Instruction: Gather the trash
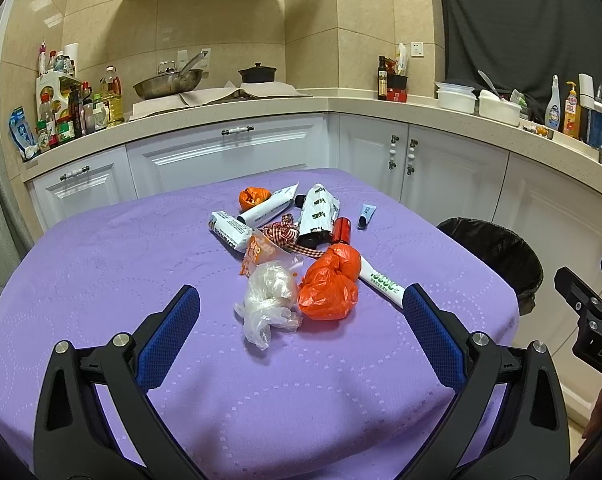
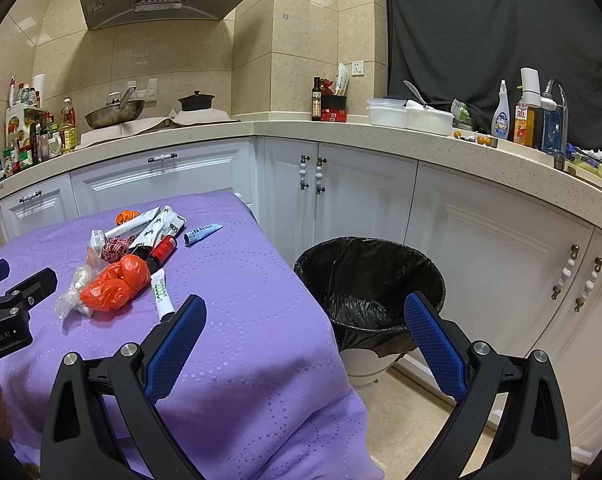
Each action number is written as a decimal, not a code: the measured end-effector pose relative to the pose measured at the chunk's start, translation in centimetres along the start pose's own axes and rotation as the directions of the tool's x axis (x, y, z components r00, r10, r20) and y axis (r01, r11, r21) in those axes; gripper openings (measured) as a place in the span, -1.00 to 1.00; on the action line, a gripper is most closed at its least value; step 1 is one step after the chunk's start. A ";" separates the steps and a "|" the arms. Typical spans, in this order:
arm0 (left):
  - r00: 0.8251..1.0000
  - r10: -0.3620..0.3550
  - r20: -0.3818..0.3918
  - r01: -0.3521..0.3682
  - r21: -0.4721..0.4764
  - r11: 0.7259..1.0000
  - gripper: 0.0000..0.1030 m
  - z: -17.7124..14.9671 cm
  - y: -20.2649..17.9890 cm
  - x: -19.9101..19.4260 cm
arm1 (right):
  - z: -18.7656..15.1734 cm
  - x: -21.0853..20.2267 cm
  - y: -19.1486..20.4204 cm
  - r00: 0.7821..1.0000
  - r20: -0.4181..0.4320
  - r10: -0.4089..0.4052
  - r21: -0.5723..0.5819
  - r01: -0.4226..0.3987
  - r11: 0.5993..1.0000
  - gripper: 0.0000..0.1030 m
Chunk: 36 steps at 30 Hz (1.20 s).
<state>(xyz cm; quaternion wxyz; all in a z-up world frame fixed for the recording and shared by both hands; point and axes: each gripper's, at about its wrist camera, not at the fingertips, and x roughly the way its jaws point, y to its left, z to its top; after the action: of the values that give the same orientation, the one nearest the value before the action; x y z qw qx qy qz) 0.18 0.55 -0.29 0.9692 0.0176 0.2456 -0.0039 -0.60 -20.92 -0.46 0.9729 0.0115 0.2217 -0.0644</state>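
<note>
A heap of trash lies mid-table on the purple cloth [image 1: 101, 264]: a clear crumpled bag [image 1: 269, 300], an orange plastic bag [image 1: 331, 284], a white tube with green print [image 1: 383, 280], a red bottle [image 1: 343, 231], white wrappers [image 1: 319, 212], a checked ribbon [image 1: 283, 234] and a small blue tube [image 1: 367, 215]. My left gripper [image 1: 301, 308] hangs open just short of the clear and orange bags, holding nothing. My right gripper [image 2: 305, 320] is open and empty over the table's right edge, between the heap [image 2: 113, 284] and the black-lined bin [image 2: 369, 284].
The bin [image 1: 497, 252] stands on the floor to the right of the table. White cabinets [image 2: 481, 240] and an L-shaped counter with bottles, a pan [image 1: 169, 82] and tubs lie behind. The other gripper's body shows at each view's edge.
</note>
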 end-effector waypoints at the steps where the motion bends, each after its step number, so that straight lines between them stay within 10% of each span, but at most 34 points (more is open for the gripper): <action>1: 1.000 0.001 -0.001 -0.001 0.000 1.000 0.92 0.0 0.0 0.0 | 0.0 0.0 0.0 1.000 0.000 0.000 0.000 0.000 1.000 0.87; 36: 1.000 0.001 -0.004 -0.001 -0.001 1.000 0.92 0.1 0.0 0.1 | 0.2 -0.2 0.0 1.000 0.001 0.000 0.000 0.000 1.000 0.87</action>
<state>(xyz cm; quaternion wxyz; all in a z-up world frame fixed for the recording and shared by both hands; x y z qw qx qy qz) 0.28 0.56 -0.25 0.9687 0.0172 0.2475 -0.0032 -0.64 -20.94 -0.18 0.9730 0.0116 0.2215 -0.0646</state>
